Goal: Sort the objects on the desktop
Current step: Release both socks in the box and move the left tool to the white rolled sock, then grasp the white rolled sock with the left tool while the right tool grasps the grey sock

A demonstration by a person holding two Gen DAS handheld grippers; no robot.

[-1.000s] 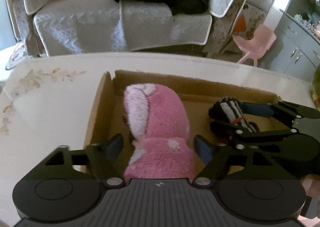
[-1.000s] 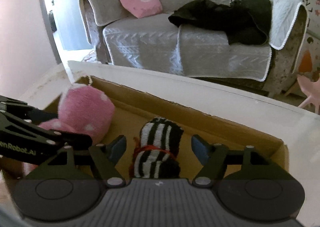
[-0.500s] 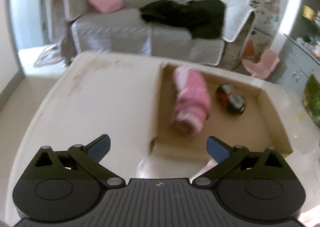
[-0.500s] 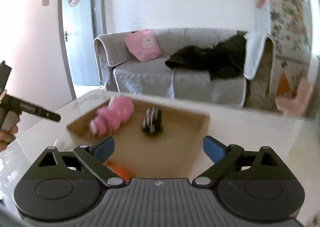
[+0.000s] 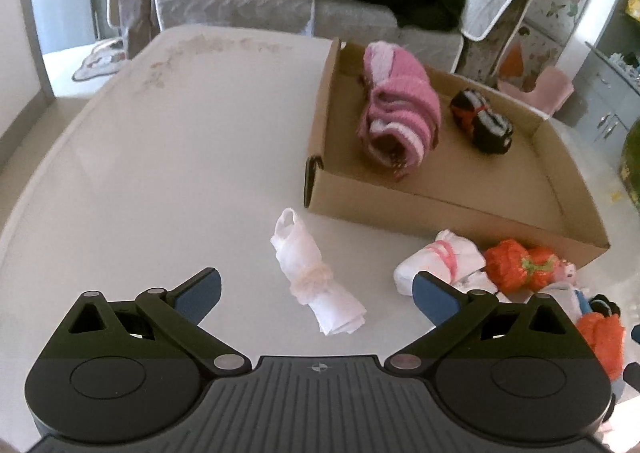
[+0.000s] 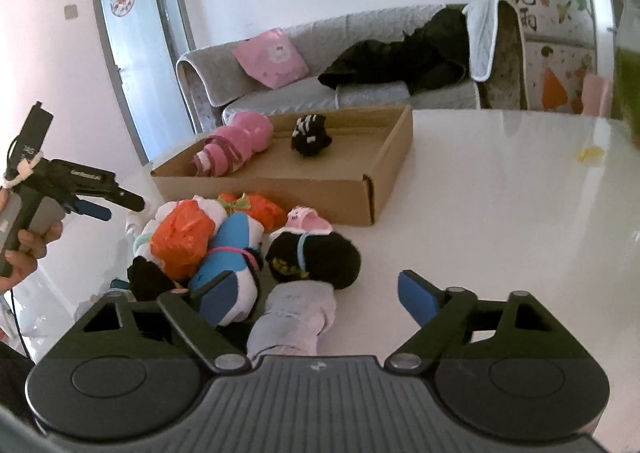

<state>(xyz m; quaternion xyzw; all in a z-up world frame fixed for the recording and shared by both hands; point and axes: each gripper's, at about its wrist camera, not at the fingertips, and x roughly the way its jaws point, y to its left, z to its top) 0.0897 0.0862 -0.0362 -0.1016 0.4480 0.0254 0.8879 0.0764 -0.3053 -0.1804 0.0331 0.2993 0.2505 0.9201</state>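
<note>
Both grippers have pulled back from the cardboard box, leaving the pink sock roll and striped sock roll inside it. The left gripper gapes empty over a white sock roll just before the box; the right gripper, its jaws just narrowing but clear, hovers above a lilac roll in the pile there, likely next.

Grey sofa, pink cushion, black garment.
</note>
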